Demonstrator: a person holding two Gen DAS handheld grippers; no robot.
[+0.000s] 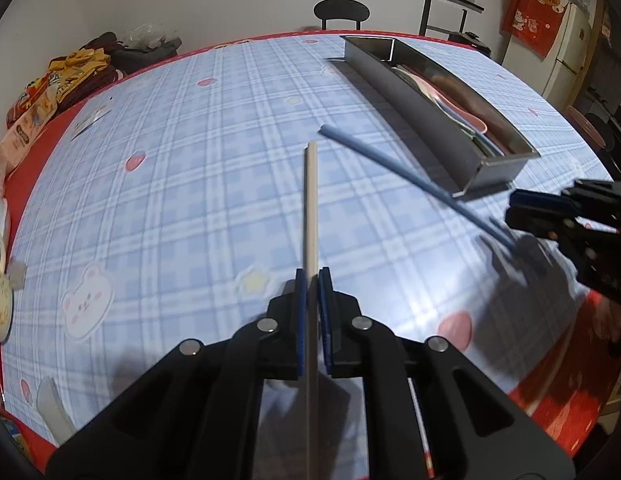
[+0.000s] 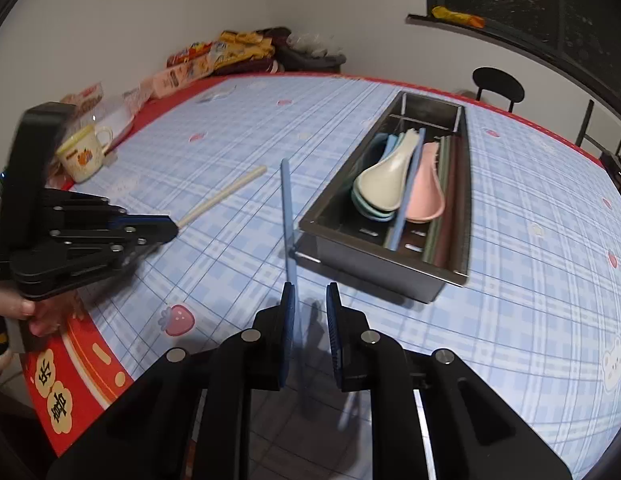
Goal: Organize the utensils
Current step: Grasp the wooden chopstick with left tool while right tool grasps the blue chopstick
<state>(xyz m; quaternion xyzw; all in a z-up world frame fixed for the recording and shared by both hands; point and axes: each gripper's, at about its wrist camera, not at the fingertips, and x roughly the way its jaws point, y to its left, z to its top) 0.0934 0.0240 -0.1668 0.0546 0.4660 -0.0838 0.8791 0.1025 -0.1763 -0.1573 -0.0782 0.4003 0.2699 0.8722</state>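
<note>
In the left wrist view my left gripper (image 1: 312,276) is shut on a cream chopstick (image 1: 311,200) that points away over the blue checked tablecloth. The right wrist view shows the same left gripper (image 2: 174,228) low at the left, with the cream chopstick (image 2: 226,194) sticking out of it. My right gripper (image 2: 310,292) has a blue chopstick (image 2: 288,220) between its jaws. The stick rests against the left pad, with a gap to the right pad. From the left side, the right gripper (image 1: 510,212) sits over the near end of the blue chopstick (image 1: 410,178). A steel tray (image 2: 370,272) holds spoons (image 2: 384,184).
The steel tray (image 1: 410,112) lies right of centre, its near corner beside the blue chopstick. A cup (image 2: 80,156) and snack packs (image 2: 198,60) stand at the far left edge. A black chair (image 1: 341,12) is behind the table. A hand (image 2: 26,312) holds the left gripper near the red table border.
</note>
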